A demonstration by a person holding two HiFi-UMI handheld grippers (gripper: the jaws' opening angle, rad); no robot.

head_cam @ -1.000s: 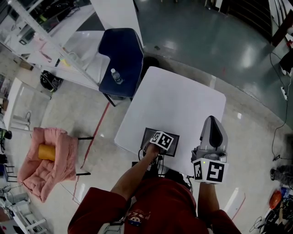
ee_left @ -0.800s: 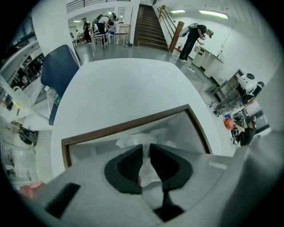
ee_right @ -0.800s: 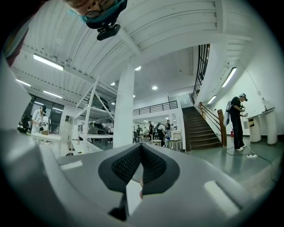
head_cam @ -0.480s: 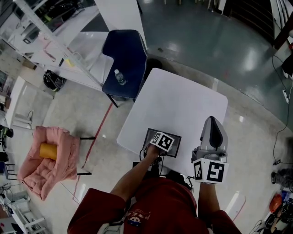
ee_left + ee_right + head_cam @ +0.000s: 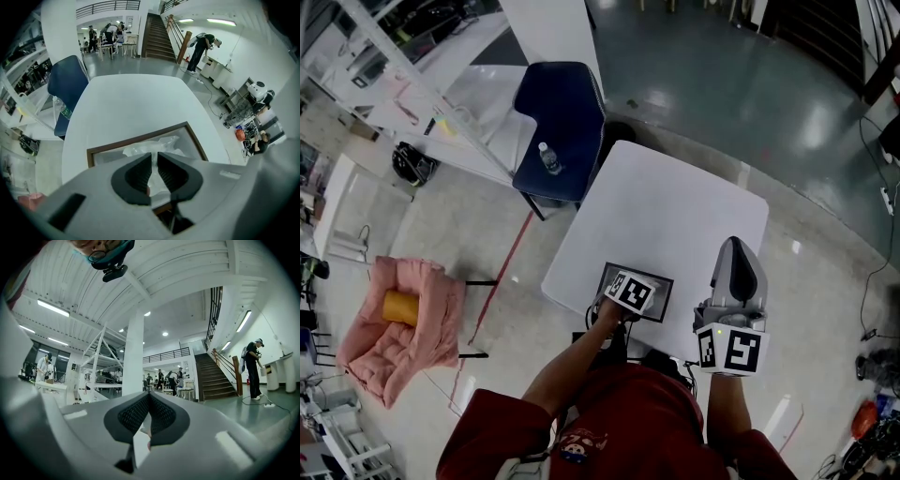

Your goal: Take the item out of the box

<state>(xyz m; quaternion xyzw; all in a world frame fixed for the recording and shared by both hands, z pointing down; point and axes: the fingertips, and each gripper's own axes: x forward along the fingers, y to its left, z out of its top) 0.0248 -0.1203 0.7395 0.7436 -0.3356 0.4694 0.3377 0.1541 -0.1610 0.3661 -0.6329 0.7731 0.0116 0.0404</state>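
Observation:
A shallow dark-framed box (image 5: 661, 280) lies at the near edge of the white table (image 5: 666, 211). Seen from the left gripper view, the box (image 5: 140, 138) holds an item wrapped in crumpled clear plastic (image 5: 161, 143). My left gripper (image 5: 626, 302) points steeply down over the box; its jaws have just been closing. In its own view the left gripper (image 5: 154, 166) is shut on a peak of the plastic wrap. My right gripper (image 5: 734, 247) is held level above the table's right side. The right gripper (image 5: 149, 398) is shut with nothing in it.
A blue chair (image 5: 561, 122) with a water bottle (image 5: 549, 157) on its seat stands beyond the table's far left corner. On the floor to the left is a pink padded seat (image 5: 394, 342) with an orange cylinder (image 5: 400, 307). People stand far off by the stairs.
The left gripper has lifted a little over the box with the plastic between its jaws. The right gripper has stayed where it was.

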